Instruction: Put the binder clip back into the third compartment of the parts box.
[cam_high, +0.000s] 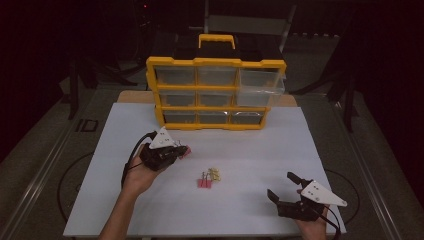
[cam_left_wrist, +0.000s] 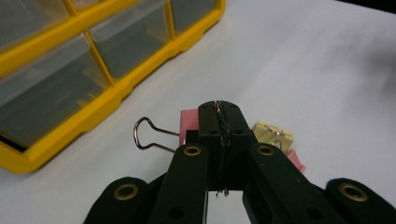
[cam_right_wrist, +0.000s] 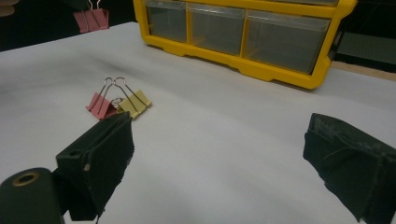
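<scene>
Dark surroundings; left gripper (cam_left_wrist: 219, 122) hides most of its pink clip (cam_left_wrist: 188, 122).

Yellow drawer cabinet (cam_high: 216, 62) with clear drawers and a top handle stands at the far end of the white board (cam_high: 150, 210), beyond the left claw (cam_high: 184, 150) and well apart from the right claw (cam_high: 280, 184); its top-right drawer (cam_high: 261, 86) juts out from the frame. Loose pink clip (cam_high: 204, 181) and yellow clip (cam_high: 215, 173) lie together on the board between the two claws, nearer the left one, wire handles up. Dark floor with curved markings (cam_high: 75, 175) to either side of the board, outboard of both claws.
</scene>
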